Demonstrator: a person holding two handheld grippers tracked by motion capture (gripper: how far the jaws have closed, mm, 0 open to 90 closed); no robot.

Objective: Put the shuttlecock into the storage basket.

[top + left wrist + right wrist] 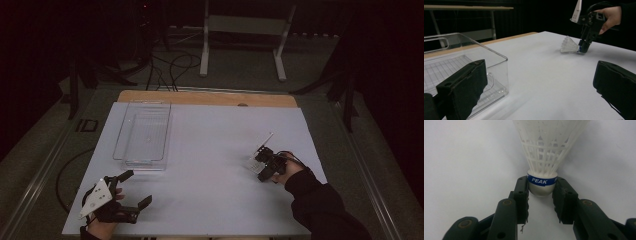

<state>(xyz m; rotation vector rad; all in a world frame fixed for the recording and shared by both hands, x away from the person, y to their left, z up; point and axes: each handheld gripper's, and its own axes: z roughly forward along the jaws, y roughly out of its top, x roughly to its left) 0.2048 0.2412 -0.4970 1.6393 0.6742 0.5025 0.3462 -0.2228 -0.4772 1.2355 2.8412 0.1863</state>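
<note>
The right gripper (261,165) is clamping a white plastic shuttlecock (549,152) by its rounded cork end, and the two black jaws are pressing on either side of the cork just at the blue band that is reading PEAK. In the right gripper view the skirt is fanning up and away from the jaw tips, so the shuttlecock is sitting at the very front of the claw, with a gap showing behind the cork between the pads. In the left gripper view the shuttlecock (569,45) is lying on its side on the white table sheet (210,150), skirt pointing away from the right gripper (582,48), which is coming down on it from above in the person's hand. In the high view this is happening toward the right side of the sheet, well apart from the clear plastic bin (143,135) at the left. The left gripper (136,189) is resting near the front left corner with its jaws standing wide apart and nothing between them.
</note>
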